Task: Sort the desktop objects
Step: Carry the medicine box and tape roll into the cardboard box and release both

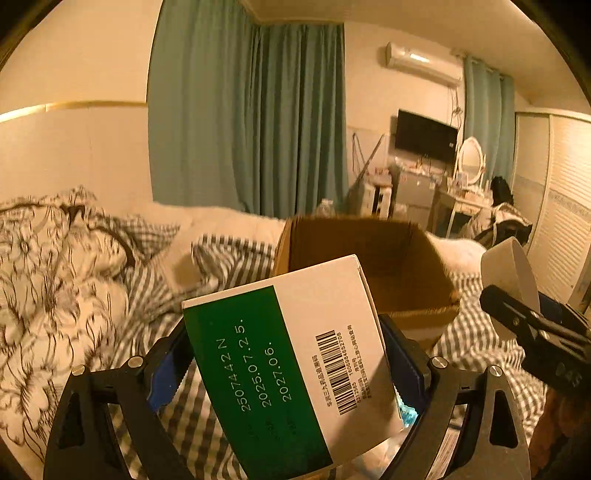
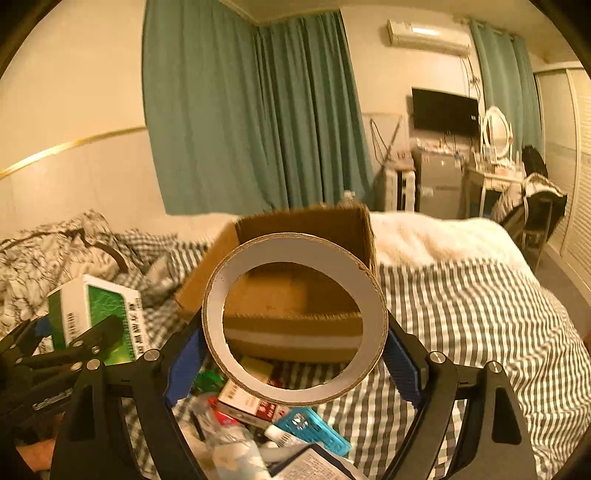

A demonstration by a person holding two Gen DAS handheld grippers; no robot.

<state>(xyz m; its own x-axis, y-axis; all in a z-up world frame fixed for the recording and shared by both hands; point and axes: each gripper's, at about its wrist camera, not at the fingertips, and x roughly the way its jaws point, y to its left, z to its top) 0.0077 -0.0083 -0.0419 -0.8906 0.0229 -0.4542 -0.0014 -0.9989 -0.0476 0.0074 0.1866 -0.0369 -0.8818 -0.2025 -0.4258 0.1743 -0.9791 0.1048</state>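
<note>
You are working over a bed [image 2: 461, 306] covered in a grey-and-white striped sheet, with a floral quilt [image 1: 48, 280] bunched at the left of both views and a white fleecy blanket [image 2: 436, 236] across the far end. An open cardboard box [image 1: 369, 258] sits on the sheet at the centre of each frame, its inside bare as far as you can see.

Your left gripper [image 1: 288, 362] is clamped on a green-and-white carton [image 1: 288, 354], held tilted in the lower middle of the left view, its printed dates and barcode facing the camera. Your right gripper [image 2: 295, 347] has its jaws spread wide and pressed on either side of a tape roll [image 2: 295, 317], which stands upright on edge so you look straight through its hole at the box.

At the bottom of the right view a heap of small items [image 2: 280, 424] lies on the sheet just this side of the box: a red-and-white packet, a blue object, some plastic wrapping.

Behind the bed, teal curtains [image 1: 243, 118] fill the upper middle. At the upper right are an air conditioner [image 2: 424, 35], a dark screen [image 2: 443, 110], a dressing table with an oval mirror [image 2: 495, 127], and louvred wardrobe doors along the right edge.

The striped sheet to the right of the box lies open and flat; the left side is crowded by the quilt. The two grippers are near each other, each showing at the other's frame edge.
</note>
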